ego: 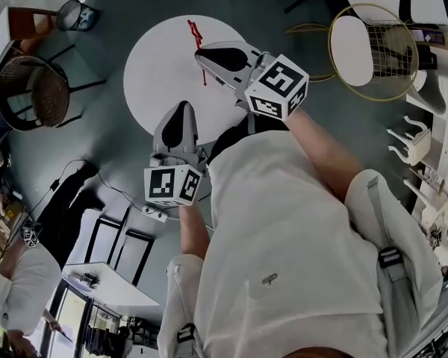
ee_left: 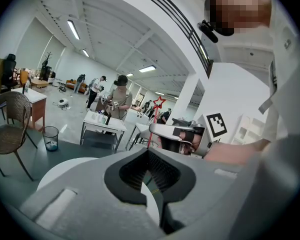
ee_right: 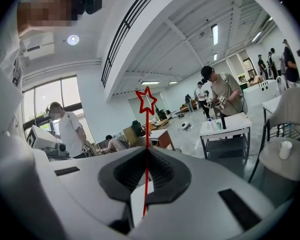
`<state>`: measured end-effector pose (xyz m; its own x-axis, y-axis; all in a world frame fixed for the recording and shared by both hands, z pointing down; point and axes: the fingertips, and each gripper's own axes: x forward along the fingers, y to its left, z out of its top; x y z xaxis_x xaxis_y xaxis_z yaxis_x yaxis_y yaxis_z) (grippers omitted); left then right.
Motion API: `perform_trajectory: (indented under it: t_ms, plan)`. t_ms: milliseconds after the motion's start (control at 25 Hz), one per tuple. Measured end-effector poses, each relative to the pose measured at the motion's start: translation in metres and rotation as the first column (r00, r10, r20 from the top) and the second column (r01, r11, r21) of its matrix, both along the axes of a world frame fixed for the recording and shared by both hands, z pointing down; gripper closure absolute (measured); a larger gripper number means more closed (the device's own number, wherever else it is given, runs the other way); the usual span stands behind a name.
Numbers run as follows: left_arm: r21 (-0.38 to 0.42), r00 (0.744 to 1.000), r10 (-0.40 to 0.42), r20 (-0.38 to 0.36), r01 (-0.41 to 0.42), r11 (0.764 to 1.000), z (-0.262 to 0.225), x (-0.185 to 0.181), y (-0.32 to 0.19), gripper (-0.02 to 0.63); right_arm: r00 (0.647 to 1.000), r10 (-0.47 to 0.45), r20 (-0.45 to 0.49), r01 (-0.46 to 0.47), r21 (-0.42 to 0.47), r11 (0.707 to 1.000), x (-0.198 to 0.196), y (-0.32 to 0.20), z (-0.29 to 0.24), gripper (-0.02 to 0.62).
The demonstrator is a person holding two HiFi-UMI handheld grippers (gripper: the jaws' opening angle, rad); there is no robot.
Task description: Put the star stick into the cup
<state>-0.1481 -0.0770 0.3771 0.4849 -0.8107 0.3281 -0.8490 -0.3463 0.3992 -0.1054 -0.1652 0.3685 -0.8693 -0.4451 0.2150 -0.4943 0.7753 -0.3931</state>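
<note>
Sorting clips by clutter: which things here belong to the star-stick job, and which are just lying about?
Job: star stick, pinched in the right claw; white cup, likely the target.
Lying about or idle: left claw, shut and empty; round table; waste bin; wicker chair; wire chair.

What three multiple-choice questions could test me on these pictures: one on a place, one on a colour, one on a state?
1. Where is the star stick?
A. between the jaws of the right gripper
B. on the floor
C. in a cup

2. What colour is it?
A. blue
B. red
C. green

3. How do the jaws of the left gripper stand?
A. wide apart
B. together, empty
C. clamped on a cup

Answers: 1 A, the right gripper view shows the jaws pinching its shaft; 2 B, star and shaft are red; 3 B, the left gripper view shows the tips meeting on nothing.
</note>
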Motion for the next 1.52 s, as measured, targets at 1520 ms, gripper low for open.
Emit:
perform_trajectory:
  t_ms: [1520]
  plan:
    - [-0.118, 0.998, -0.044, -0.039, 0.039, 0.992, 0.053, 0.003, 0.016, 0.597, 0.991, -0.058, -0.119, 0.048, -0.089, 0.995, -0.044, -0.028, 0.137, 0.583]
